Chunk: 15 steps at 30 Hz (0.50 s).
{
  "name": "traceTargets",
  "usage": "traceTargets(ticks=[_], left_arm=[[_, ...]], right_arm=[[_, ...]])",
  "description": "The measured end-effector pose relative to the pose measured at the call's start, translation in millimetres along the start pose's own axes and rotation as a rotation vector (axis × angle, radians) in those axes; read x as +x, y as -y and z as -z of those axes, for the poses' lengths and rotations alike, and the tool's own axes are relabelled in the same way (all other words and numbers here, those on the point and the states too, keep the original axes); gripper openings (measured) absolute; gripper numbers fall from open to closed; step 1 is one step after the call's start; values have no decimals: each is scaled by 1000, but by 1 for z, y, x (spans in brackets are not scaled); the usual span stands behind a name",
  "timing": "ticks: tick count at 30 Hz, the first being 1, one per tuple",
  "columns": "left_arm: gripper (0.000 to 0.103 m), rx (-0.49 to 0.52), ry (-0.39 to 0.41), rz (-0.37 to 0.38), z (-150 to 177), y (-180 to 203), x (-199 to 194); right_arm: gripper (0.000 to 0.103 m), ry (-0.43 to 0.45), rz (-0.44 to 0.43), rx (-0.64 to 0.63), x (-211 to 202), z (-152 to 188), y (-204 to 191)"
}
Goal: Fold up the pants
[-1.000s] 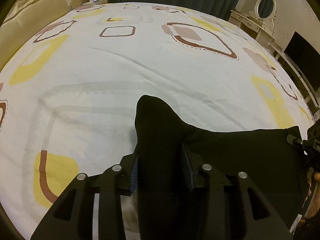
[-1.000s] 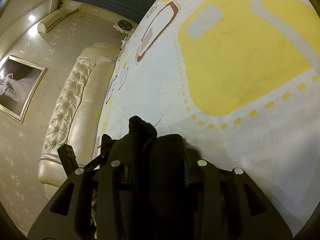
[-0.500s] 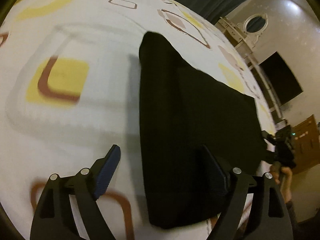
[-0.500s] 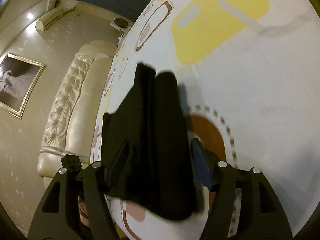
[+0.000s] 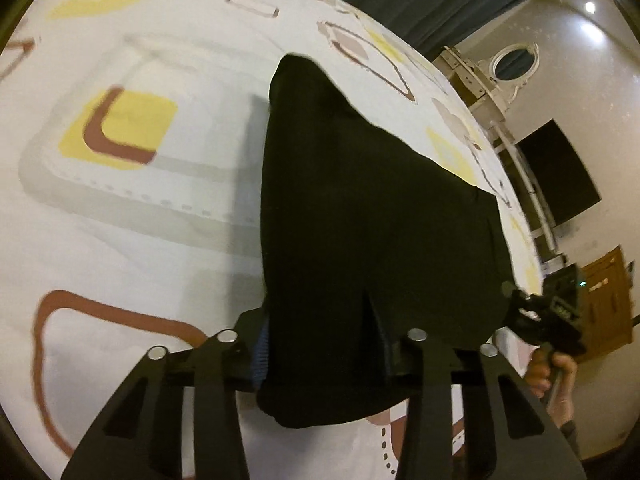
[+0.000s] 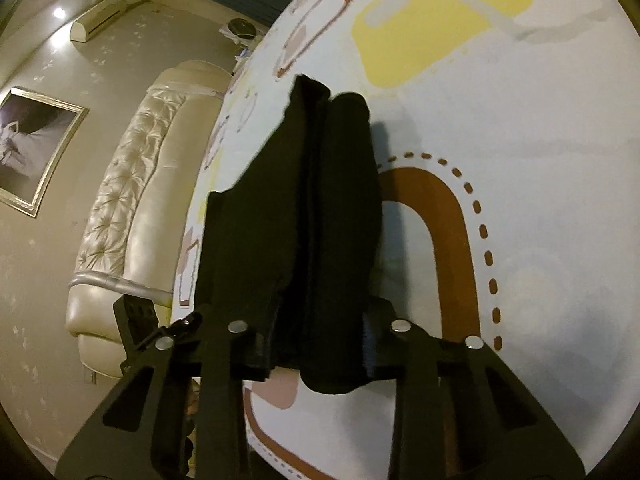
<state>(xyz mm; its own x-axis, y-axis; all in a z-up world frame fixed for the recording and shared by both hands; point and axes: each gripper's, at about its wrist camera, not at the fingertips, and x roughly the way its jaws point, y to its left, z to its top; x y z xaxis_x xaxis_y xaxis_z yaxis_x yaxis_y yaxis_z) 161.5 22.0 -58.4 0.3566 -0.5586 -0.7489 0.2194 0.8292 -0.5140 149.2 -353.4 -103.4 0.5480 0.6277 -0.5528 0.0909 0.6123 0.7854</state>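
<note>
The black pants (image 5: 360,216) lie folded on the patterned bedsheet (image 5: 120,240), near the bed's front edge. My left gripper (image 5: 322,356) is around the near left part of the fabric, its blue pads (image 5: 260,354) at either side of the cloth. In the right wrist view the pants (image 6: 304,216) show as a stacked, layered fold. My right gripper (image 6: 316,344) straddles its near end, pads (image 6: 370,346) touching the fabric. The right gripper also shows in the left wrist view (image 5: 548,316), at the pants' right end. Both look shut on the fabric.
A cream tufted headboard (image 6: 132,184) and a framed picture (image 6: 32,148) are at the left of the right wrist view. A white dresser with an oval mirror (image 5: 512,64), a dark screen (image 5: 560,172) and a wooden door (image 5: 608,296) stand beyond the bed.
One second ago both grippers held the pants. Half a second ago the jaws were wide open around the laid-down fabric. Now both have narrowed onto the pants' near edge again.
</note>
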Motion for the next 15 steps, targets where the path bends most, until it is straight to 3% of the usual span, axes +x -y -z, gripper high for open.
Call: traceTargets(ticks=[10,15], left_arm=[[38,111,34,-104,18,17,-8],[38,94,40,-97,19,12,-6]], right_arm=[[29,5,-23,34,-10,20,13],[30,9,-28,56,-5,22,19]])
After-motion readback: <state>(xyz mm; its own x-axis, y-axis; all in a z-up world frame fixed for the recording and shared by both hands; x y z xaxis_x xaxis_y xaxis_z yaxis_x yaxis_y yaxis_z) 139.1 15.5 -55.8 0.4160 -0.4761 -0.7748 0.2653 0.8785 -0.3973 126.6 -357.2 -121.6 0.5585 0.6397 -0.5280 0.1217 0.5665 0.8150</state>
